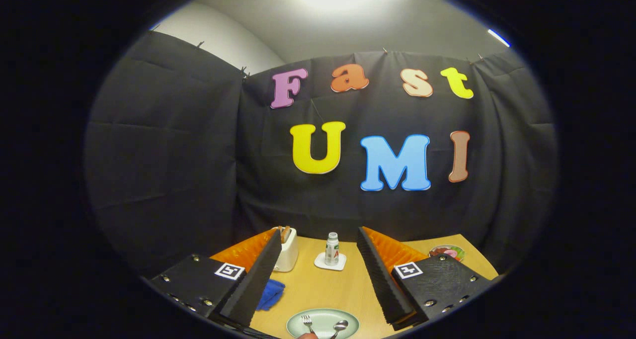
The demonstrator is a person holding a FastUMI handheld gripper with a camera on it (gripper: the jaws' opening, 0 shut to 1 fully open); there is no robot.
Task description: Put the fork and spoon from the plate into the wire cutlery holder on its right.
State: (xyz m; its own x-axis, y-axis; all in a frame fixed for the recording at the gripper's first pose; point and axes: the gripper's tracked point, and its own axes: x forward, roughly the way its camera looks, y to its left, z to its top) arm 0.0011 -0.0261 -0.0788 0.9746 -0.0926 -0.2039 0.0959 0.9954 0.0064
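A pale green plate (323,318) lies on the wooden table low between my fingers. A fork (308,323) rests on its left part and a spoon (340,326) on its right part, both with their heads pointing away from me. My gripper (318,284) hangs above the table and stands open, with nothing between its fingers (261,274). The plate sits just below and between the fingertips.
Beyond the fingers stand a white toaster (287,249) with bread in it, a small bottle (332,248) on a white coaster, and a small dish of food (447,252) at the far right. A blue cloth (271,294) lies by the left finger.
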